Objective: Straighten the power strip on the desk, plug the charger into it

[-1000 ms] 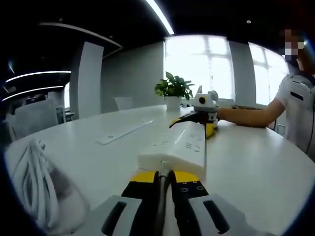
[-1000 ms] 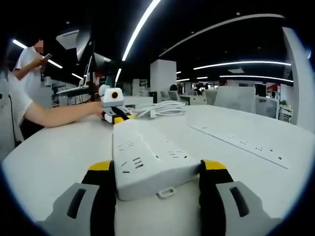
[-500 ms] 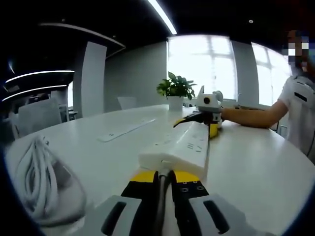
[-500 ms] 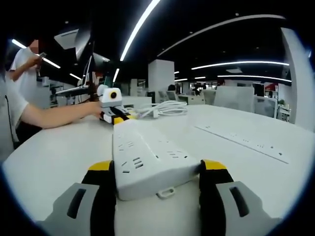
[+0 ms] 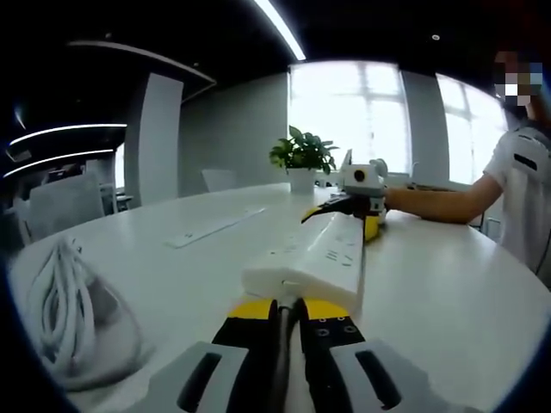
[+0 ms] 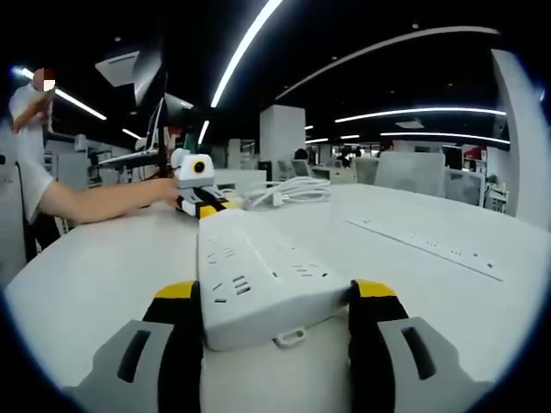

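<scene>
A long white power strip [image 5: 320, 254] lies on the white table [image 5: 448, 292], stretched between both grippers. My left gripper [image 5: 287, 308] has its jaws closed together at the strip's near end, which covers their tips. My right gripper [image 6: 277, 303] has one jaw against each side of the strip's [image 6: 258, 280] other end and is shut on it. In the left gripper view, the right gripper [image 5: 349, 215] holds the far end. In the right gripper view, the left gripper [image 6: 207, 205] sits at the far end. A coiled white cable [image 5: 62, 314] lies left of the strip and also appears as the coil [image 6: 291, 189].
A flush socket panel [image 5: 211, 228] is set into the table, seen too as the panel [image 6: 426, 245]. A potted plant [image 5: 303, 155] stands at the table's far side. A person's arm [image 5: 439, 205] reaches in behind the right gripper. Office chairs [image 6: 413, 172] stand beyond the table.
Both views wobble slightly with the hands. The strip and both grips stay as they were.
</scene>
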